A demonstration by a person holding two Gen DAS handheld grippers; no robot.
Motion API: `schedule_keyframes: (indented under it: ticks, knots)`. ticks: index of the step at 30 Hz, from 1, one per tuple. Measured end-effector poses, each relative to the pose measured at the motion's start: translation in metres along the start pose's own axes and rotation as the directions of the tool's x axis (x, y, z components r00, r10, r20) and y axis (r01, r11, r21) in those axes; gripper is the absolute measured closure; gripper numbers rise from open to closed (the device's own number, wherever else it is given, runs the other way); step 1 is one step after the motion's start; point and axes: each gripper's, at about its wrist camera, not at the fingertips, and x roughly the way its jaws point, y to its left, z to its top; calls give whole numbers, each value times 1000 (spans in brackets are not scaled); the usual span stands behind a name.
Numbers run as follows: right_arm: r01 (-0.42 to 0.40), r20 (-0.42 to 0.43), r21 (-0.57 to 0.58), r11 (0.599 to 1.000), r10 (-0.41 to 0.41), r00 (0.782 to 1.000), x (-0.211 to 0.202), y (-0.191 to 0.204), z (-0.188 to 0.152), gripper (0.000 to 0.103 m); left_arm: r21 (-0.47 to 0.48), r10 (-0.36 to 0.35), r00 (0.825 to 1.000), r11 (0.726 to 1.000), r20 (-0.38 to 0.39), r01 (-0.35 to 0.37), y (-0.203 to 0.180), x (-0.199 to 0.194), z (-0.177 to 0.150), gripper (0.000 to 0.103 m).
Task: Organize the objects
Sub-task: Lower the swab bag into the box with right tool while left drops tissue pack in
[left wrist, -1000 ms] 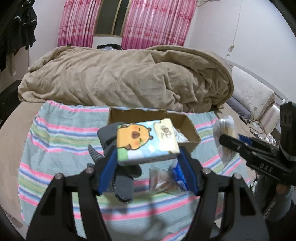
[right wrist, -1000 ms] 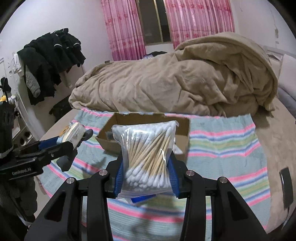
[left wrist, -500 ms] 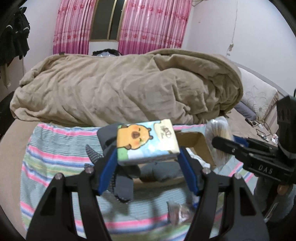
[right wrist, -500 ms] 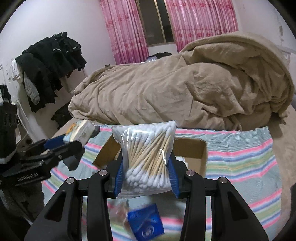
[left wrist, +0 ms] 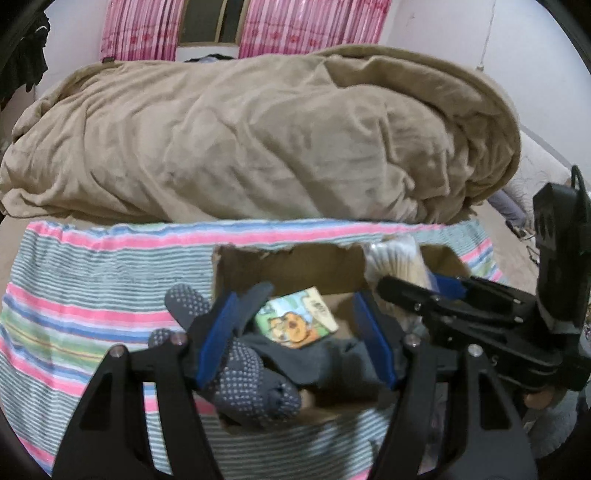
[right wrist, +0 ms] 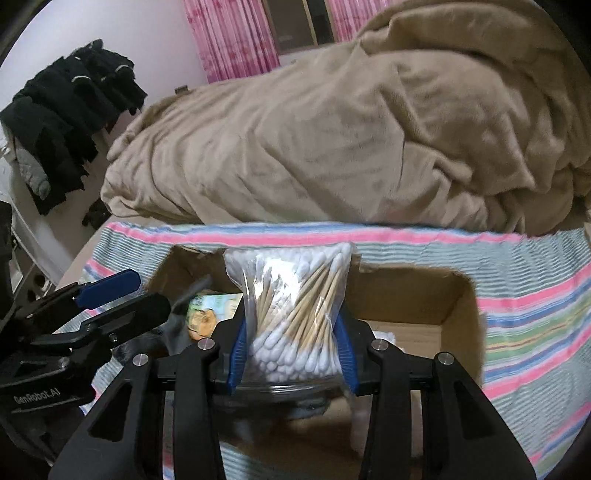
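An open cardboard box (left wrist: 240, 266) (right wrist: 458, 306) sits on a striped cloth. My left gripper (left wrist: 295, 332) is open above the box. A tissue pack with a yellow cartoon (left wrist: 295, 321) (right wrist: 207, 314) lies loose in the box on dark grey dotted socks (left wrist: 255, 387), one of which hangs over the box's left wall. My right gripper (right wrist: 291, 339) is shut on a clear bag of cotton swabs (right wrist: 295, 314) (left wrist: 395, 258) over the box. It also shows at the right in the left wrist view.
A striped pink, blue and green cloth (left wrist: 92, 295) (right wrist: 535, 295) covers the bed front. A bulky tan duvet (left wrist: 258, 140) (right wrist: 332, 140) lies behind the box. Dark clothes (right wrist: 66, 110) hang at the left wall. Pink curtains (left wrist: 295, 29) are at the back.
My left gripper has opened and the tissue pack has dropped into the box. Both grippers have moved forward and down over the box. The right still holds the swab bag.
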Motion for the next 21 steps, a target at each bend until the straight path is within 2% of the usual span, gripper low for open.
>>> schedule_keyframes:
  ticks: [5, 9, 16, 18, 21]
  knots:
    - [14, -11, -25, 1000, -15, 1000, 8, 2, -2, 54, -27, 3, 1000, 1000, 2, -3, 6, -7, -6, 36]
    - [7, -41, -28, 1000, -8, 999, 11, 4, -3, 48, -27, 12, 1000, 1000, 24, -11, 6, -27, -10, 35]
    - [8, -36, -13, 1000, -9, 999, -6, 9, -2, 32, -10, 23, 998, 1000, 63, -22, 1, -69, -14, 35]
    - [31, -32, -23, 999, -32, 999, -15, 11, -2, 29, -8, 28, 997, 1000, 73, -28, -1, -80, -15, 30]
    - [48, -17, -30, 998, -48, 999, -31, 13, -5, 28, -6, 22, 997, 1000, 79, -22, -3, -95, -19, 25]
